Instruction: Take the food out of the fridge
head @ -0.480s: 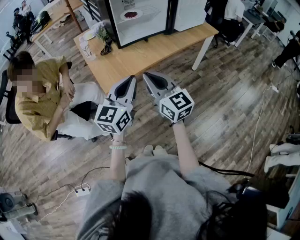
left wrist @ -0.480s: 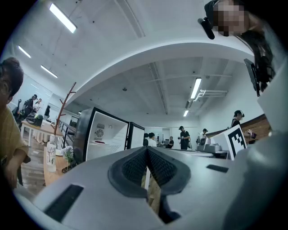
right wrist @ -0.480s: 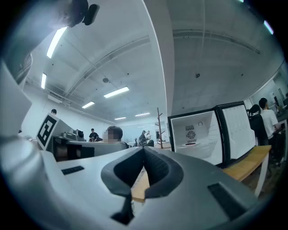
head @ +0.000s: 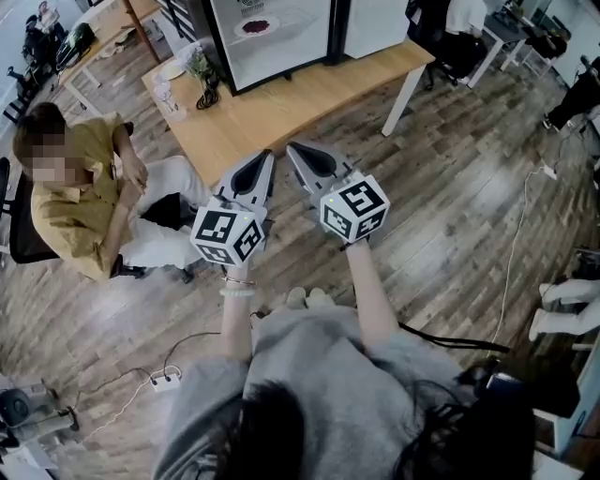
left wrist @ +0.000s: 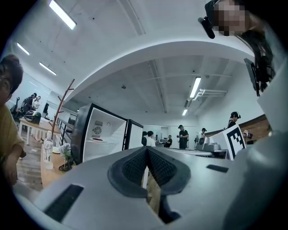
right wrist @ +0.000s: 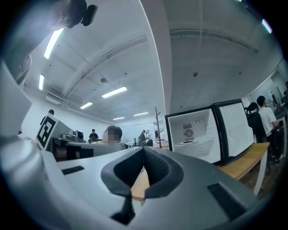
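So the food (head: 255, 26) is a dark red heap on a white plate, sitting on a shelf inside the open fridge (head: 281, 52). The fridge stands at the far side of a wooden table (head: 309, 98). Also on the table, off to the left of the fridge, there's a small plant (head: 204, 75) and a clear bottle (head: 167, 94).

Both tongs are well short of all that, held level over the wood floor (head: 450, 206) on the near side of the table and pointing at the fridge. The left tongs (head: 266, 156) are pressed together with nothing between them. Same for the right tongs (head: 292, 147), just beside them: tips together and empty.

A person in a mustard shirt (head: 75, 202) sits by the table's left end.
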{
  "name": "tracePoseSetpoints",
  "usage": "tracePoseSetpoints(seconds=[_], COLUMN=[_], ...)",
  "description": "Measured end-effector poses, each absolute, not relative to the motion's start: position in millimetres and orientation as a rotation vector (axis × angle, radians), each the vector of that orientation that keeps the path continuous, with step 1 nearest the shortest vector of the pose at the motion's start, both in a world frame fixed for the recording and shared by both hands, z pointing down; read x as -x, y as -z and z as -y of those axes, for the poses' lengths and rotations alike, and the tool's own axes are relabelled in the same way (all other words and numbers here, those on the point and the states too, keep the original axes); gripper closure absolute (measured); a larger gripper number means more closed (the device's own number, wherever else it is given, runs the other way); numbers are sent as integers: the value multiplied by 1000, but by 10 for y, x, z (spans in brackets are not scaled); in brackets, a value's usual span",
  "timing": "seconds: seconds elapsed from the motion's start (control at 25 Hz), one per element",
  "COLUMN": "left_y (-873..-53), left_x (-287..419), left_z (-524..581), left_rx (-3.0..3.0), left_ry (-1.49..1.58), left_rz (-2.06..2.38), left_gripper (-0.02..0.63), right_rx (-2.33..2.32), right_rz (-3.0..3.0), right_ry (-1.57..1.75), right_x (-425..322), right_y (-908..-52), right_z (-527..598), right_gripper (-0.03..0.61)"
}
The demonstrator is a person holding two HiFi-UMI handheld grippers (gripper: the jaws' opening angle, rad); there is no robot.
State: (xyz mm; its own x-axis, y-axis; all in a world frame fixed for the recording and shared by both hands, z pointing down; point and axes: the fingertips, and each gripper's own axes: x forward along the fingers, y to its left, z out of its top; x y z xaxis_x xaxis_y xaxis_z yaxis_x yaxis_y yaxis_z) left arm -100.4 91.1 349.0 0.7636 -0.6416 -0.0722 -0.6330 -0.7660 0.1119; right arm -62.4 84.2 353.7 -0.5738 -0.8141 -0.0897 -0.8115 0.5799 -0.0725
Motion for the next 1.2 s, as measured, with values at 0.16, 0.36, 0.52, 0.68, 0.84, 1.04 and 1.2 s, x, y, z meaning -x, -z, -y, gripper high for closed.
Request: tracePoseSetpoints(seconds=[0.16,0.36,0.52,0.68,0.84,1.04,1.2], left_y=[-3518,-3527,-3534,-3563,-3586,-3615,-3601], left_x=[979,887,820,846,783,728,729], left_z=[-887,-840,-832,-755,-594,-331,-27], left_rx=[-2864,-2851,-2849,-2832,-2832,-2841,-2850], left_ry=[164,166,165,162,151,140,147], left_rz=[1053,1078,1084,1106,1100,1085,1080], left_gripper=[606,606,606,606,606,606,606], right_rx=[1380,1355,1352,1340,1341,1340,1337], right_rz=[-2699,-2720,-2709,-2710,-2699,-2680,-2682], right_ry=[37,39,47,55,68,84,64], right_x=[601,527,459,467,404,357,370], right_y=[-3546,-3532,-3522,-3531,-3559,-3577,-3531], right_z=[-828,-790,-729,-647,-484,-193,107], right_gripper=[571,571,570,570,570,569,570])
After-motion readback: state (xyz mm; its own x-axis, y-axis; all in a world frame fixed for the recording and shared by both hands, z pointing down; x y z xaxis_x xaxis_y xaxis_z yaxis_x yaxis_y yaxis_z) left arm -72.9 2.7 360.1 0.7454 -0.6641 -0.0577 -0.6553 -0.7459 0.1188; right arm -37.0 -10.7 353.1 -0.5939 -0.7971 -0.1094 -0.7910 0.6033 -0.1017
